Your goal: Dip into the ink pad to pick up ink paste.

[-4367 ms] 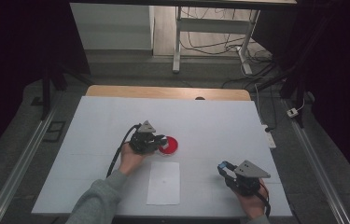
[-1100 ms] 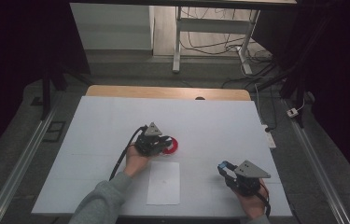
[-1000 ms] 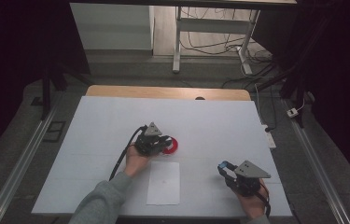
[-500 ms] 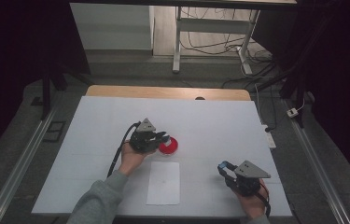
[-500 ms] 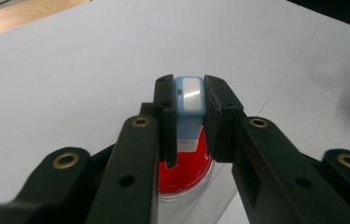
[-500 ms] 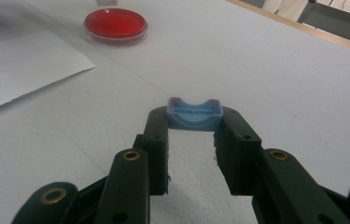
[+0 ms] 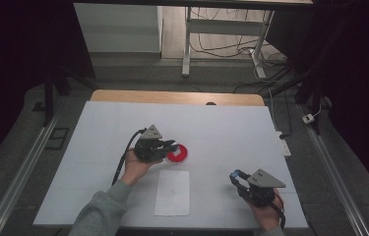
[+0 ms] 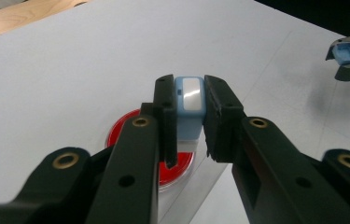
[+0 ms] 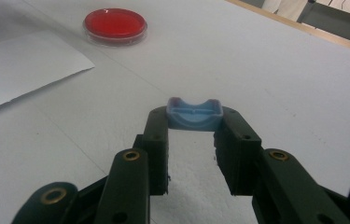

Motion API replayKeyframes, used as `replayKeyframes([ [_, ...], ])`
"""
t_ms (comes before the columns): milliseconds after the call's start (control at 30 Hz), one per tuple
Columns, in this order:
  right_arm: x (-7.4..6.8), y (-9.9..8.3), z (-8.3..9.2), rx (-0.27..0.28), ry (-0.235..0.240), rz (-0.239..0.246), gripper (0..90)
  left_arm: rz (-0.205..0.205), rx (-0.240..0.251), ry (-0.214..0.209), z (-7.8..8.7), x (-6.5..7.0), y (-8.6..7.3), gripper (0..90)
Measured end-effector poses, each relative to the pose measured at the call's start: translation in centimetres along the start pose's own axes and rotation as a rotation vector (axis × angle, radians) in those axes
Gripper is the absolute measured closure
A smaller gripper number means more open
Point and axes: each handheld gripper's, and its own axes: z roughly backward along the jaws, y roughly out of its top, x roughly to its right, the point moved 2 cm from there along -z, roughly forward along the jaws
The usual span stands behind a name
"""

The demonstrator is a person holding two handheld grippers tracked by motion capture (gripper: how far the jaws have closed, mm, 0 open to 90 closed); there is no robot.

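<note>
My left gripper [image 7: 171, 145] is shut on a small light-blue piece with a white face [image 8: 189, 100], held just above the near-left rim of a red round dish with a clear rim [image 7: 179, 154] [image 8: 121, 133]. My right gripper [image 7: 234, 175] rests near the table's front right, shut on a light-blue curved piece [image 9: 194, 115] pinched between its fingertips. In the left gripper view, the right gripper [image 8: 347, 58] shows far off at the upper right with its blue piece. The dish [image 9: 115, 22] lies far ahead and to the left in the right gripper view.
A white sheet of paper [image 7: 172, 192] [image 9: 18, 65] lies flat in front of the dish, between the two hands. The white table cover [image 7: 113, 123] ends in a wooden strip [image 7: 172, 97] at the far edge. Cables and a desk frame stand on the floor beyond.
My left gripper has lifted a little and drawn back to the left from over the dish, still holding its blue piece. The right gripper has not moved.
</note>
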Motion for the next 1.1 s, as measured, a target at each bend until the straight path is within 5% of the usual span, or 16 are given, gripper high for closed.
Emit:
replayKeyframes([
  [1100,0.0,0.0,0.0,0.005,0.001,-0.002,65.8,-0.018,-0.005,-0.092,2.4,0.7,0.3,76.0],
])
